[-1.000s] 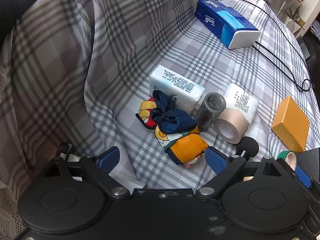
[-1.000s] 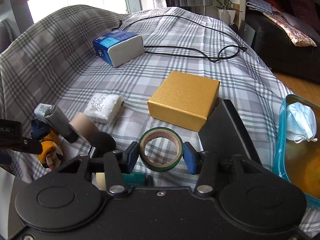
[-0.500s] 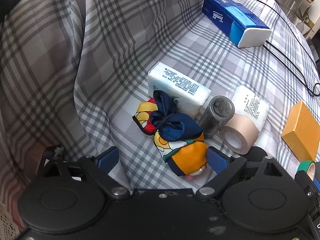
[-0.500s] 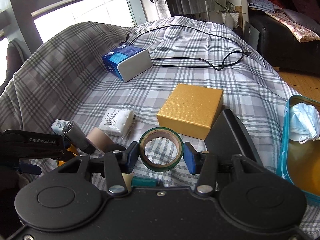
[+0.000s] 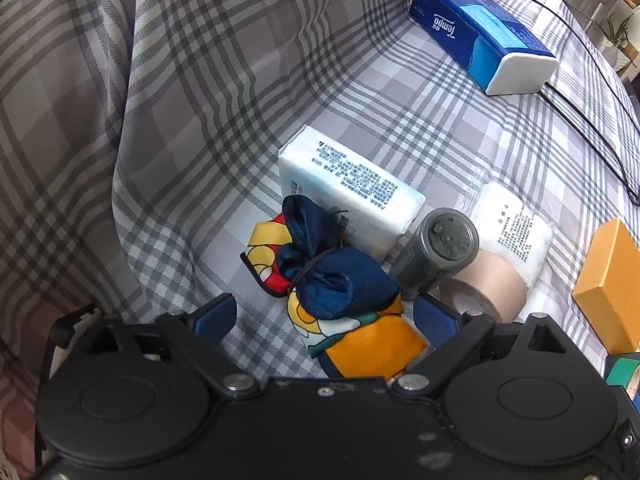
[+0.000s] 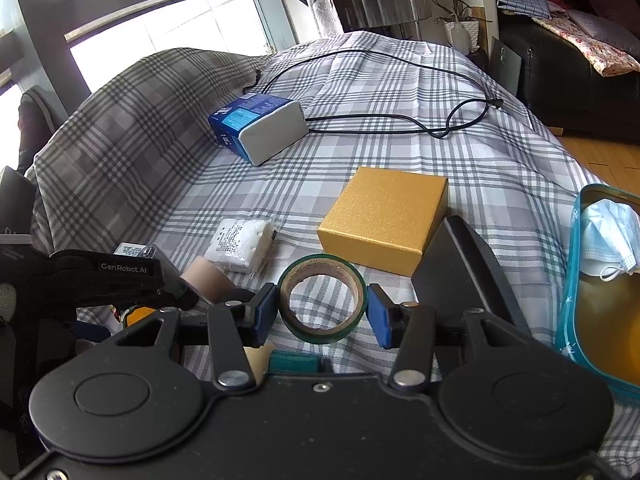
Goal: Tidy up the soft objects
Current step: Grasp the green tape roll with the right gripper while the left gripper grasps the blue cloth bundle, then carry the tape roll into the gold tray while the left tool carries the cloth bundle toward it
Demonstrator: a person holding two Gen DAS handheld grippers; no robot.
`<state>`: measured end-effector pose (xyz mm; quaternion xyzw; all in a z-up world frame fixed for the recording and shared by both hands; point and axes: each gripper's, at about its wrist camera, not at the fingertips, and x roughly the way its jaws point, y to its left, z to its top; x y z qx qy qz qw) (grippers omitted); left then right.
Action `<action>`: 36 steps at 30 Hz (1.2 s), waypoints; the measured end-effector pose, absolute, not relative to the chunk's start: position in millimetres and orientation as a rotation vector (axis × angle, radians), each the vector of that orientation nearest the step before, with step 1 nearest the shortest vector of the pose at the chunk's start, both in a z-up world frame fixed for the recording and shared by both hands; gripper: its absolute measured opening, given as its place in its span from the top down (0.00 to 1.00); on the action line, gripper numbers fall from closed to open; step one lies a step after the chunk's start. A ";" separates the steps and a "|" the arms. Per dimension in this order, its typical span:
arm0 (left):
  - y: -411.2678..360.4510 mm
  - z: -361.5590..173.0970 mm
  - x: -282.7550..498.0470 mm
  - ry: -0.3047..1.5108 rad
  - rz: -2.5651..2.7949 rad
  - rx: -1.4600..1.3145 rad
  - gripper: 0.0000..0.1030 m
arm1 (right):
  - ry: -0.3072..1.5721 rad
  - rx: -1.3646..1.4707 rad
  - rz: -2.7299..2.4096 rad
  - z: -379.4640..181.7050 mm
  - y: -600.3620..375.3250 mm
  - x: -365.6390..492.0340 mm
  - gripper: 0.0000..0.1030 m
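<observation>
The left hand-held gripper is spread wide around the knotted scarf, which lies by the tissue pack near the bed's left edge. The right hand-held gripper is spread around a tape roll, not pinching it.

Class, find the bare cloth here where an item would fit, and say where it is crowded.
Free: between the blue tissue box and gold box; also left of the knotted scarf. Crowded: around the grey canister, beige tape and white packs.
</observation>
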<state>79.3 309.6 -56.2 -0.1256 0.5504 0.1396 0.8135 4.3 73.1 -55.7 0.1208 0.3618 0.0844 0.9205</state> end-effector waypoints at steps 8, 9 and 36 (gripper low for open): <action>314.1 -69.3 90.5 1.199 0.320 -0.276 0.16 | 0.751 0.241 0.171 -57.8 74.4 5.5 0.53; 313.7 -67.5 89.0 1.191 0.317 -0.271 0.24 | 0.752 0.238 0.172 -58.2 75.1 5.6 0.53; 309.7 19.6 4.0 1.095 0.180 -0.235 0.58 | 0.706 0.243 0.202 -54.0 72.2 -16.5 0.53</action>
